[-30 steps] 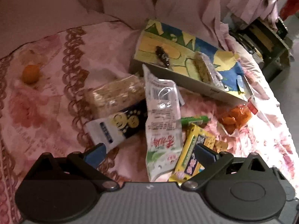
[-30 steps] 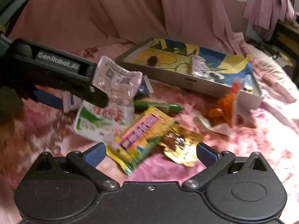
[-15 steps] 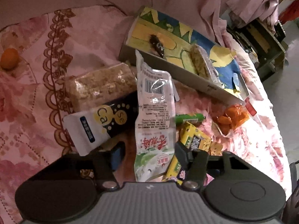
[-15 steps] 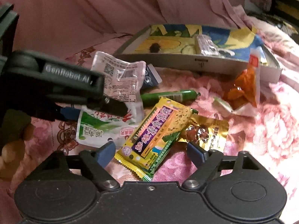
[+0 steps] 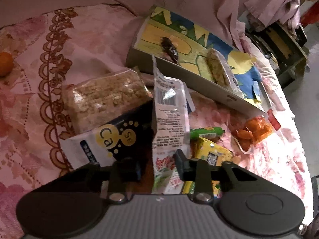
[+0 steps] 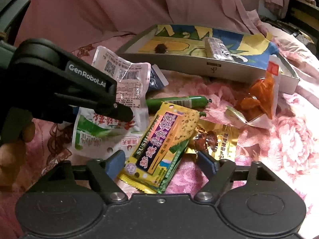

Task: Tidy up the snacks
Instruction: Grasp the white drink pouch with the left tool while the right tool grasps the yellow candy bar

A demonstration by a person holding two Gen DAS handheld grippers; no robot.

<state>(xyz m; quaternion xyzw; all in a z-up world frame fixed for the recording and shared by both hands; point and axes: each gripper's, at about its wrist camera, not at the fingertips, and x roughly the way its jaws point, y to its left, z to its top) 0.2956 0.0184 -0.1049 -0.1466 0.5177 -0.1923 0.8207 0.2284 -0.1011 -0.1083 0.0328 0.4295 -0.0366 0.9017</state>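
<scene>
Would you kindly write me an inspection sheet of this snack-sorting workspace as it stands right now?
Surface: pink floral bedspread, rumpled.
Job's things: painted tray holds a dark snack and a wrapped bar; outside it: white-green pouch, yellow packet, green sausage stick, gold packet, orange snack bag, cracker pack, black-and-white bag.
Clutter: orange fruit, apart at the edge.
Grippers: left gripper has just been closing about the pouch, a gap showing at one pad; right gripper, also closing, open astride the yellow packet.
Cables: nothing seen.
Surroundings: pink draped cloth behind; dark shelf beyond the bed.
</scene>
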